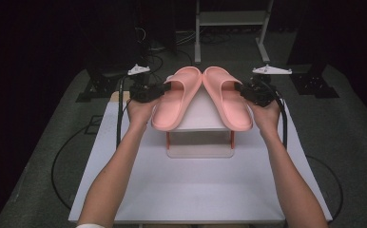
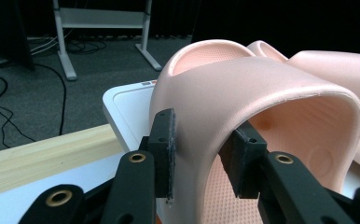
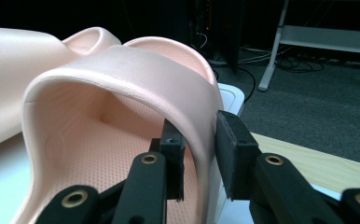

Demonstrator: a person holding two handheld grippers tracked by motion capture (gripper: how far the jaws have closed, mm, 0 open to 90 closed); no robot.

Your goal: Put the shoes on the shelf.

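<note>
Two pink slippers lie side by side, toes toward the person, on a small white stand [image 1: 198,118] on the table. My left gripper [image 1: 165,90] straddles the outer side of the left slipper's [image 1: 174,107] strap. In the left gripper view this strap [image 2: 262,88] passes between the jaws of the left gripper [image 2: 201,140], with a sliver of gap at the pads. My right gripper [image 1: 238,89] straddles the right slipper's [image 1: 229,104] strap the same way. In the right gripper view that strap [image 3: 122,70] sits loosely between the jaws of the right gripper [image 3: 199,140]. Both slippers rest on the stand.
The stand has orange legs [image 1: 168,140] and sits on a white tabletop [image 1: 196,190] with a wooden strip [image 2: 43,154] at its far edge. A grey metal frame [image 1: 231,19] and loose cables [image 1: 143,52] lie on the carpet behind. Dark equipment stands at both back corners.
</note>
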